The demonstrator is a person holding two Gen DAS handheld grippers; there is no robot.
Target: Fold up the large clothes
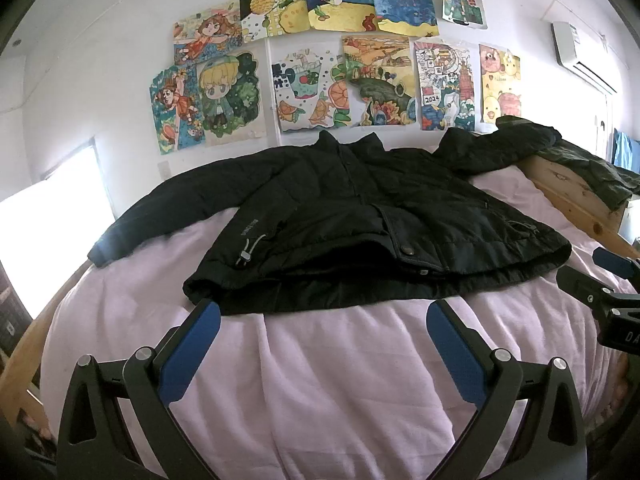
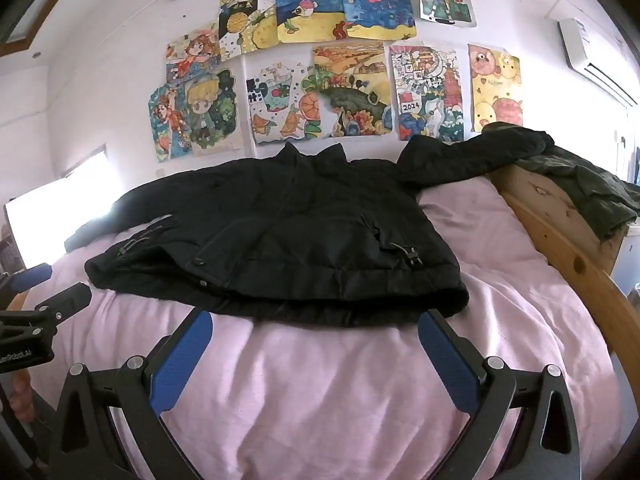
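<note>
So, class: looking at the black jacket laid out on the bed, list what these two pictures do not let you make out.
- Jacket back: both views, it lies face up on the pink cover.
- Left sleeve cuff: left wrist view, washed out by window glare.
- Right sleeve end: right wrist view, draped over the wooden bed frame.
- Small lettering near the hem: too small to read.

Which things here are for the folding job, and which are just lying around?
For the job:
black jacket, spread flat on the pink bedcover
left gripper, open
right gripper, open

Just lying about:
drawings on the wall
dark green garment on the wooden bed frame
air conditioner
</note>
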